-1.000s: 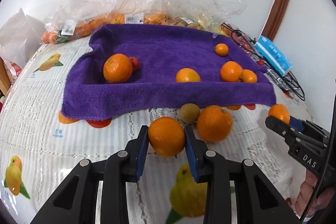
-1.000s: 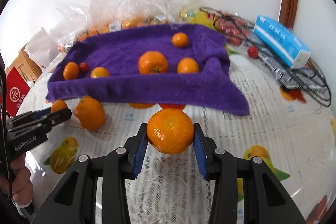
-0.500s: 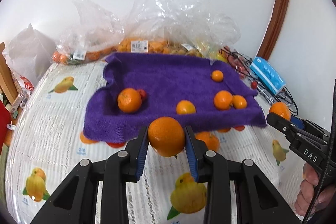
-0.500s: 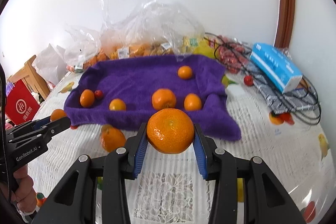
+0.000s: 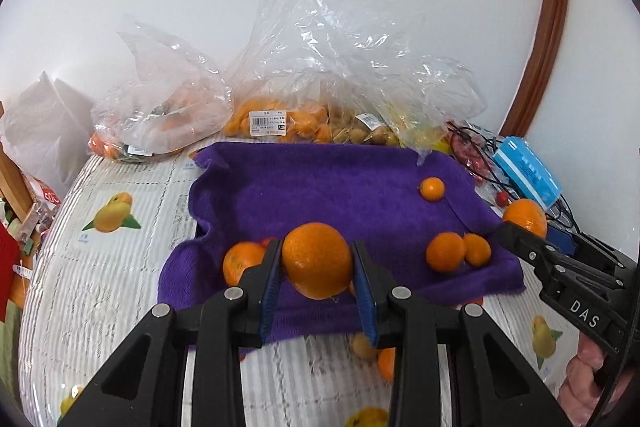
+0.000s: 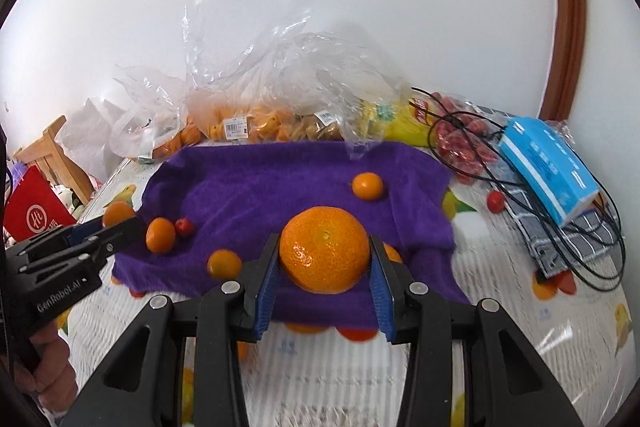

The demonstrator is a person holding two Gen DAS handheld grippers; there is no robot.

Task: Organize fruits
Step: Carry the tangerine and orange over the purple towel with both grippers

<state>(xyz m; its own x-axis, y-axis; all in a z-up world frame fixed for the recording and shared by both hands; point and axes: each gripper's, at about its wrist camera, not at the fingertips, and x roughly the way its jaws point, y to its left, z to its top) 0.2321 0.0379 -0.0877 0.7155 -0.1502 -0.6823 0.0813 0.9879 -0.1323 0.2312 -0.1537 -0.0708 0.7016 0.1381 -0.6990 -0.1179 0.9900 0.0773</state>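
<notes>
My left gripper [image 5: 317, 269] is shut on an orange [image 5: 317, 259], held in the air in front of the purple towel [image 5: 332, 183]. My right gripper [image 6: 325, 259] is shut on a larger orange [image 6: 324, 249], also lifted over the towel's [image 6: 264, 183] near edge. Several small oranges [image 5: 445, 251] and a small red fruit [image 6: 184, 226] lie on the towel. In the left wrist view the right gripper [image 5: 520, 227] shows at the right with its orange. In the right wrist view the left gripper [image 6: 120, 223] shows at the left.
Clear plastic bags of fruit [image 5: 276, 123] stand behind the towel against the wall. A blue box [image 6: 548, 163], black cables [image 6: 600, 255] and a red fruit [image 6: 496, 201] lie at the right. A brownish fruit and an orange [image 5: 386, 361] sit on the fruit-print tablecloth [image 5: 108, 267].
Both grippers have risen and drawn back from the table with their oranges still held; the towel and the fruit on it now look smaller and lower in both views.
</notes>
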